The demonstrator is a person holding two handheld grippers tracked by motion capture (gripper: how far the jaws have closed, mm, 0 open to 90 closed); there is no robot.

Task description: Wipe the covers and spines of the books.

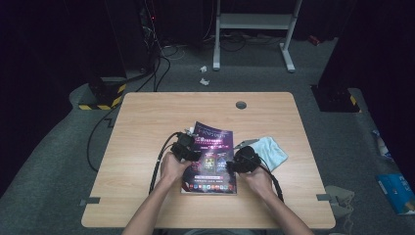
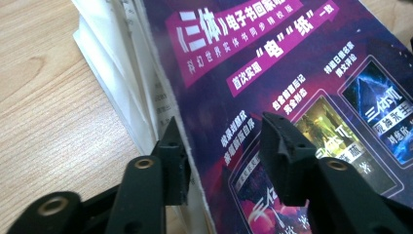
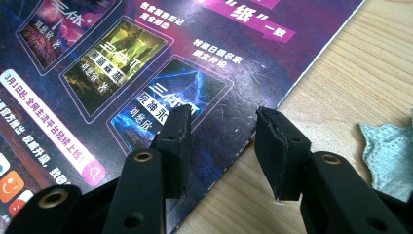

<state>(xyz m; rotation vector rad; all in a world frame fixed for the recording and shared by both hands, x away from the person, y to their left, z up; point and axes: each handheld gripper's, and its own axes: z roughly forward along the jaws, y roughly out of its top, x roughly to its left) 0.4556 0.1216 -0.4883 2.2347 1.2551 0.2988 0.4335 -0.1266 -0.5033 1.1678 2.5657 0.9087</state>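
Table (image 1: 147,147): wooden, magazine near its middle.
Magazine (image 1: 211,156): thin, floppy, glossy cover likely slippery; best taken at the side edges.
Cloth (image 1: 268,151): right of magazine.
Left gripper (image 2: 221,146): jaws apart, straddling left edge.
Right gripper (image 3: 224,131): jaws apart, straddling right edge.

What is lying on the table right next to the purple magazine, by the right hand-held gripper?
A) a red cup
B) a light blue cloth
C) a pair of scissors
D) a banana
B: a crumpled light blue cloth lies on the wooden table just beside the purple magazine, close to the right hand-held gripper; its woven corner also shows in the right gripper view.
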